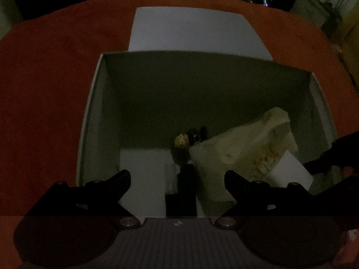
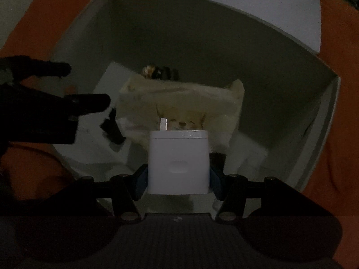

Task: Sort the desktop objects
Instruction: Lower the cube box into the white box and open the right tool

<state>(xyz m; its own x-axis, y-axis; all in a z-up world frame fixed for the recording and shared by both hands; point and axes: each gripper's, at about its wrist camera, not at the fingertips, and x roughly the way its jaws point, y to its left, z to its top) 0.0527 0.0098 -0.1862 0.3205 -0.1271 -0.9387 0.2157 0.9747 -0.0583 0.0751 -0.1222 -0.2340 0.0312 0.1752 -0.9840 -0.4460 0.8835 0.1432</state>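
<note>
The right gripper (image 2: 178, 180) clamped a white square plug-in charger (image 2: 178, 161) above the open white cardboard box (image 2: 323, 121) — poised to drop it in; the left gripper (image 1: 177, 183) hung wide and empty nearby.

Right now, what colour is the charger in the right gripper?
White; the charger shows best in the right wrist view.

The white charger (image 2: 178, 161) hides the box (image 2: 94, 33) floor behind it. A small dark object (image 1: 197, 134) beside the cream pouch (image 1: 242, 148) is too dim to identify.
</note>
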